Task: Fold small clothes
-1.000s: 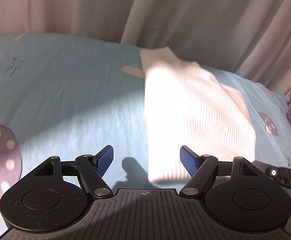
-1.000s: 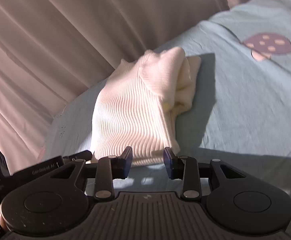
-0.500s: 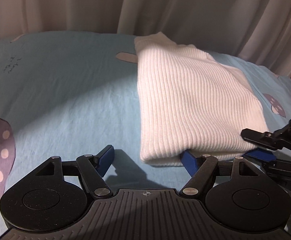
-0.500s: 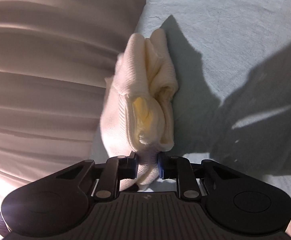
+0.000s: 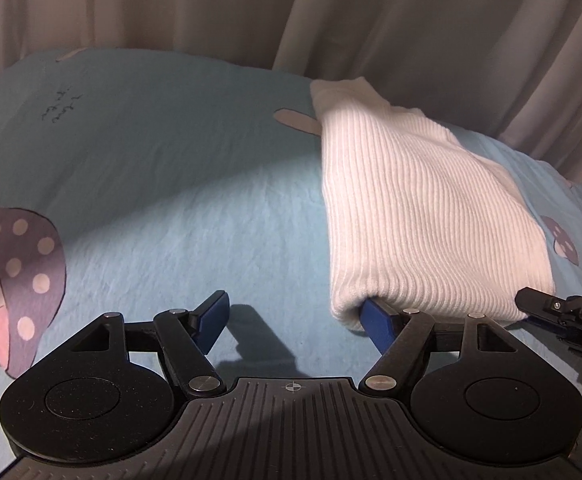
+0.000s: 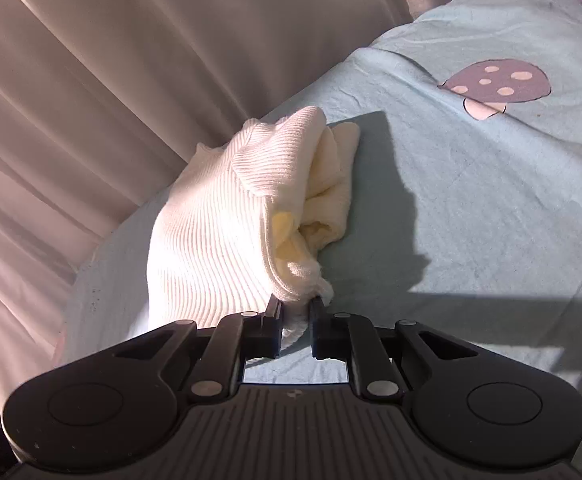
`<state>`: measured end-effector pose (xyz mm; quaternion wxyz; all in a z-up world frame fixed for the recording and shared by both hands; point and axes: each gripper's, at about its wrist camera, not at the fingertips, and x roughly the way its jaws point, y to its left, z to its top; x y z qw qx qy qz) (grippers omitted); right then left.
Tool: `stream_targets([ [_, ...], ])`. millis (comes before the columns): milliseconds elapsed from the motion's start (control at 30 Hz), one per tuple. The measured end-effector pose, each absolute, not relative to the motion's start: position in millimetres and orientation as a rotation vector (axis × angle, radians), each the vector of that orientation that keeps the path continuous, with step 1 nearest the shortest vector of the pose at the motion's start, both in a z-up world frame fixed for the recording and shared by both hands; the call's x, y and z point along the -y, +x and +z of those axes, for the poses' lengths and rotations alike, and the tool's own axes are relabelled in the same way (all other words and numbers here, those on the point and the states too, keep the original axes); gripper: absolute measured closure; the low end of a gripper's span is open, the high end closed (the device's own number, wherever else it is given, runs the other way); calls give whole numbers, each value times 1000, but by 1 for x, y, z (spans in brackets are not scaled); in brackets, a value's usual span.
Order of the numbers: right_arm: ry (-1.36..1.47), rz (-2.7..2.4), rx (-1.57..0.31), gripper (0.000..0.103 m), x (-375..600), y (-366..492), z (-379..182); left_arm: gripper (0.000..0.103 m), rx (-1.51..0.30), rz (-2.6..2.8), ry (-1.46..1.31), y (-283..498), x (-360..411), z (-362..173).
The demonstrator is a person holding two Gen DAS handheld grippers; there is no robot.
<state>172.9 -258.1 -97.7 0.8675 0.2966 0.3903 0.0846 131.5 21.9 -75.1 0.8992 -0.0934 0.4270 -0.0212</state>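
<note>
We look first at the bed (image 5: 163, 184), which carries everything here: its light blue sheet with mushroom prints is spread flat before a pale curtain (image 5: 411, 32), and this soft wide surface is why the folding happens on it. On the sheet lies the task's thing, a white ribbed garment (image 5: 419, 216), already doubled into a long narrow bundle that reaches from near the curtain to the near edge of the bed; in the right wrist view its open side shows several cream layers stacked together. Our right tongs (image 6: 295, 322) have just been closing, and their two fingers now stand narrow, pinching the near corner of the garment, which shows as a white tuft between the pads; we judge this grip is taken so that the near end can be lifted and carried over for the next fold. Our left tongs (image 5: 295, 316) stand wide. One blue finger is over the bare sheet and the other blue finger (image 5: 377, 320) is tucked under the near hem of the garment, so the pads press on nothing. We think they wait there to take the other corner, because one corner alone would let the layers slide apart.
</note>
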Motion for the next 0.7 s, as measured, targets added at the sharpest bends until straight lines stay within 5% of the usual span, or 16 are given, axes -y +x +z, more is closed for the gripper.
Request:
stream_targets([
  [233, 534, 214, -773, 89, 262, 160, -83, 26, -895, -41, -202, 120, -26, -74],
  [300, 528, 199, -731, 83, 270, 151, -72, 28, -896, -27, -203, 117, -31, -71],
  [400, 525, 217, -667, 58, 279, 147, -63, 28, -882, -11, -222, 112, -39, -63],
  [500, 520, 275, -693, 55, 270, 157, -66, 28, -863, -13, -239, 112, -41, -56],
  [567, 503, 298, -709, 64, 257, 163, -72, 28, -858, -21, -233, 114, -37, -53],
  [633, 504, 340, -722, 99, 248, 164, -75, 27, -858, -39, -223, 114, -32, -51],
  [700, 625, 412, -754, 103, 252, 164, -81, 27, -855, -54, -215, 113, -28, -49],
])
